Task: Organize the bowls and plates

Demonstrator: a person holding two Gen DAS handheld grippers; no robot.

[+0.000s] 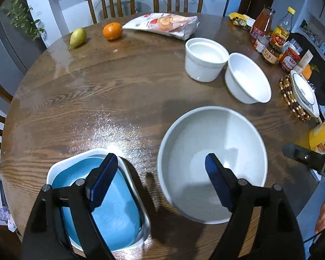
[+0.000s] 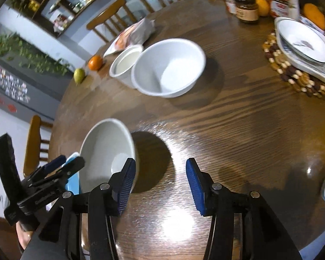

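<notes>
My left gripper (image 1: 160, 162) is open and empty above the near edge of the round wooden table (image 1: 119, 91). Its left finger hangs over a blue rectangular dish (image 1: 119, 212) nested in a white dish (image 1: 54, 169). Its right finger hangs over a large grey-white bowl (image 1: 212, 143). Further back stand a white straight-sided bowl (image 1: 203, 58) and a white round bowl (image 1: 247, 78). My right gripper (image 2: 160, 169) is open and empty over bare table, just right of the grey bowl (image 2: 104, 147). The white round bowl (image 2: 169, 67) lies ahead of it. The left gripper (image 2: 62, 164) shows at the left.
A plate on a tray sits on a beaded trivet (image 2: 301, 80) at the right, also in the left wrist view (image 1: 290, 97). Jars and bottles (image 1: 273, 41) crowd the far right. A snack bag (image 1: 162, 23), an orange (image 1: 112, 31) and a pear (image 1: 78, 37) lie at the back. Chairs (image 1: 112, 0) ring the table.
</notes>
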